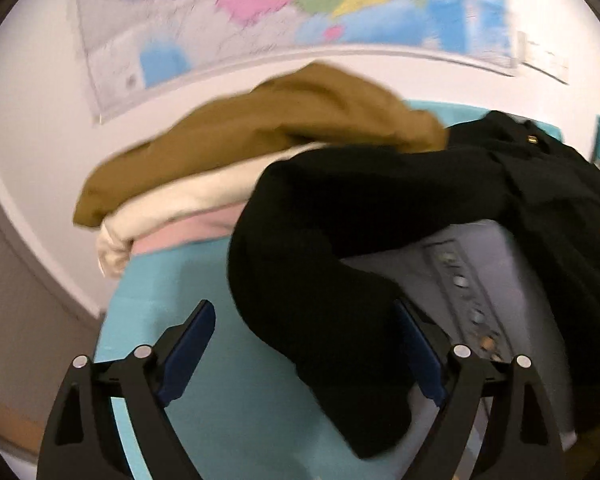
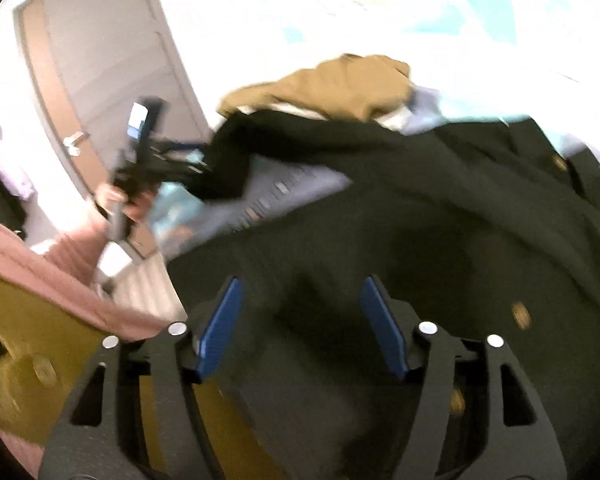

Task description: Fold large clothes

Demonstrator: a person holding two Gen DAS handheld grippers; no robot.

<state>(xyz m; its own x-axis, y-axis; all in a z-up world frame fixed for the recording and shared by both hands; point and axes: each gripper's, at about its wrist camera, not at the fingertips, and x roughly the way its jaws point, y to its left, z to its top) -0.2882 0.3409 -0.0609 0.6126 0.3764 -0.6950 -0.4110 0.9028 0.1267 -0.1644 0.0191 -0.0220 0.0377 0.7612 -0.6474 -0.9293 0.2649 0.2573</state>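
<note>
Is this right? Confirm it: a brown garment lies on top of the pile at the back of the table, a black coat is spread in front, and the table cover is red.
One thing is wrong: the table cover is turquoise, not red, as the left wrist view shows. The rest holds: the brown garment tops the pile at the back and the black coat is spread in front.

A home room: wall map (image 1: 284,8), panelled door (image 2: 100,92), clothes pile (image 1: 260,152) on a teal-covered table (image 1: 228,400).
</note>
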